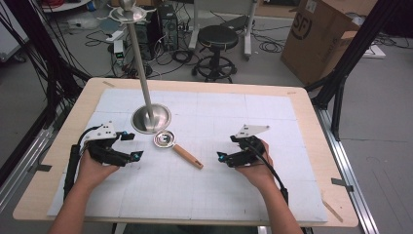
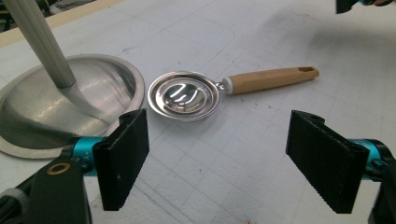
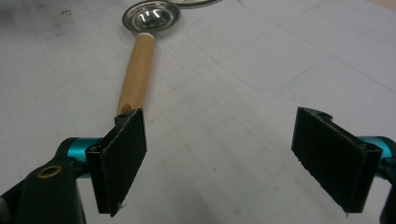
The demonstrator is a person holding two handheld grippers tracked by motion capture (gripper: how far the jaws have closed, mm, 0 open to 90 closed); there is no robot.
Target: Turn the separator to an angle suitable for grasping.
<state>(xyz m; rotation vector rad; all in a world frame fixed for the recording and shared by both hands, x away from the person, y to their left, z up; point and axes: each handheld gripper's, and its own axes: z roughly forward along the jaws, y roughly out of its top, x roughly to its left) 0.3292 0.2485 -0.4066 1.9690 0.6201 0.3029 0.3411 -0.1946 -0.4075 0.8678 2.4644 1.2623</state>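
Observation:
A small steel scoop (image 1: 165, 140) with a wooden handle (image 1: 187, 156) lies flat on the white mat (image 1: 219, 190), bowl next to the round base of a metal stand (image 1: 151, 118). My left gripper (image 1: 133, 145) hovers left of the bowl, open and holding nothing. In the left gripper view the scoop (image 2: 184, 95) lies ahead of the open left gripper (image 2: 229, 163). My right gripper (image 1: 227, 147) sits right of the handle's end, open. In the right gripper view the handle (image 3: 137, 70) runs away from the left jaw of the right gripper (image 3: 224, 163); nothing is between the pads.
The stand's pole (image 1: 139, 58) rises tall from its base at the mat's back left. Behind the table are a black stool (image 1: 216, 41), a cardboard box (image 1: 321, 36) and floor cables. The wooden table edge (image 1: 195, 84) frames the mat.

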